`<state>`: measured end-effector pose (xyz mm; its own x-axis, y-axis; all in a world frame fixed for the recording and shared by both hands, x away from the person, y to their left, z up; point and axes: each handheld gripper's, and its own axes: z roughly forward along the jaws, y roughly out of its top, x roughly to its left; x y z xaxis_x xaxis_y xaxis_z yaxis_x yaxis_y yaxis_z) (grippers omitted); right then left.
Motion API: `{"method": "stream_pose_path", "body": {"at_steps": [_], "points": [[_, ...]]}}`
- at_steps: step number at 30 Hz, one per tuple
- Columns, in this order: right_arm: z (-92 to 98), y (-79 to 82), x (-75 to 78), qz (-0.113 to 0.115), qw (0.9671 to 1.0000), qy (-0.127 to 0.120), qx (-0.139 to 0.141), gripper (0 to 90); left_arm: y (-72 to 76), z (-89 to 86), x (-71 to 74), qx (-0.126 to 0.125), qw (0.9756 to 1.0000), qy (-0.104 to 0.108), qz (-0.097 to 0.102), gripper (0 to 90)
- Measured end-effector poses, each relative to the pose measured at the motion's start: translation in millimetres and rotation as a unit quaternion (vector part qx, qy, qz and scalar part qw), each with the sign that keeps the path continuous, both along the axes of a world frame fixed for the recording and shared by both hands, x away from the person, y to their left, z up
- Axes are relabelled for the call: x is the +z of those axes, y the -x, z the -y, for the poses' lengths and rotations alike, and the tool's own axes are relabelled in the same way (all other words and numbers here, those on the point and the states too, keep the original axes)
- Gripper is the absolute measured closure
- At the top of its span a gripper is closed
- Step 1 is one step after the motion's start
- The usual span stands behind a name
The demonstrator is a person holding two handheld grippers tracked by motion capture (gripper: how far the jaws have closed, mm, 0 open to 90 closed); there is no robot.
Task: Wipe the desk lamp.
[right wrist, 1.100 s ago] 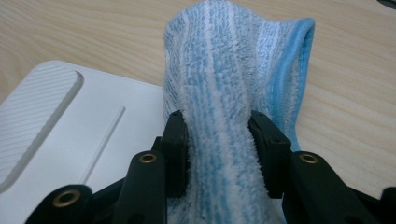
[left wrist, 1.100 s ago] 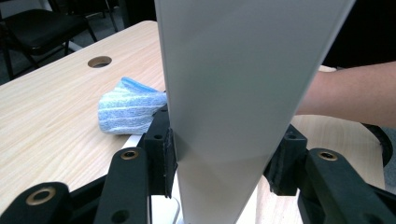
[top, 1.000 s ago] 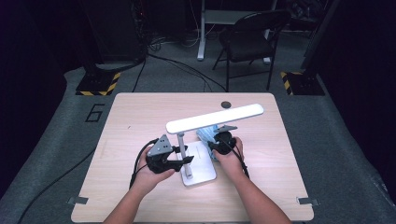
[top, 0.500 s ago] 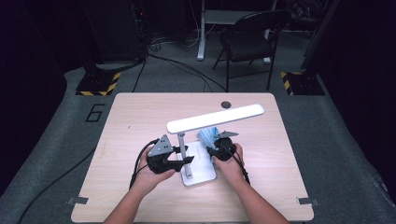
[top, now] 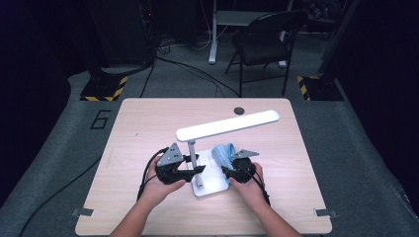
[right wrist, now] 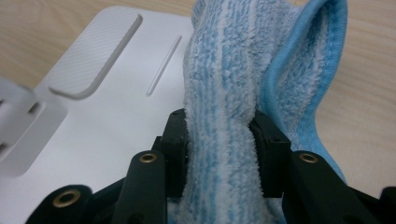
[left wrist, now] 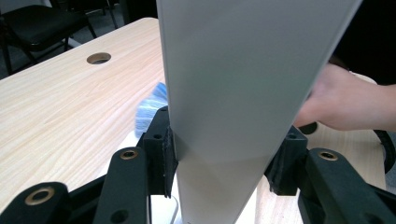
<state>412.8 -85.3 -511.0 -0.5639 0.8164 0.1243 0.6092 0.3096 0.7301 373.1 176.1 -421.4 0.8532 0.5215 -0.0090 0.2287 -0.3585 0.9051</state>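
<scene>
Your left gripper (top: 190,170) is clamped on the lamp (top: 225,126): in the left gripper view both black pads press flat against the sides of the smooth, matte white lamp body (left wrist: 233,93), which fills the gap between them, the jaws about half spread. Your right gripper (top: 231,170) is closed on the blue cloth (top: 222,152); in the right gripper view its pads pinch a bunched fold of the cloth (right wrist: 224,93), the jaws fairly narrow.

The cloth is fluffy terry, striped pale and mid blue, with a smooth stitched blue hem looping to the right of the pads. It lies partly on the lamp's base (top: 210,183), a flat, glossy white rounded slab with a ribbed, rounded-corner patch (right wrist: 93,56) and a thin slot moulded in. The long, flat lamp head runs aslant above the middle of the table (top: 148,118); the base sits near the table's near edge, between your two hands. The tabletop is pale wood grain.
</scene>
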Motion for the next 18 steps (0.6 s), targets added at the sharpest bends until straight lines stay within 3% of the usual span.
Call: {"method": "stream_pose_path", "body": {"at_steps": [1, 12, 18], "points": [[2.0, 3.4, -0.8, 0.007, 1.0, -0.001, 0.003, 62.6, 0.1, 0.2, -0.1, 0.001, 1.0, 0.001, -0.001, 52.4], [15.0, 36.9, 0.7, -0.017, 0.9995, -0.014, 0.02, 61.8, -0.2, -0.9, -0.4, 0.002, 1.0, -0.001, -0.002, 52.6], [17.2, 38.3, -0.2, -0.019, 0.9995, -0.021, 0.016, 61.2, 0.4, -0.9, -0.9, 0.003, 1.0, 0.001, -0.002, 52.7]]}}
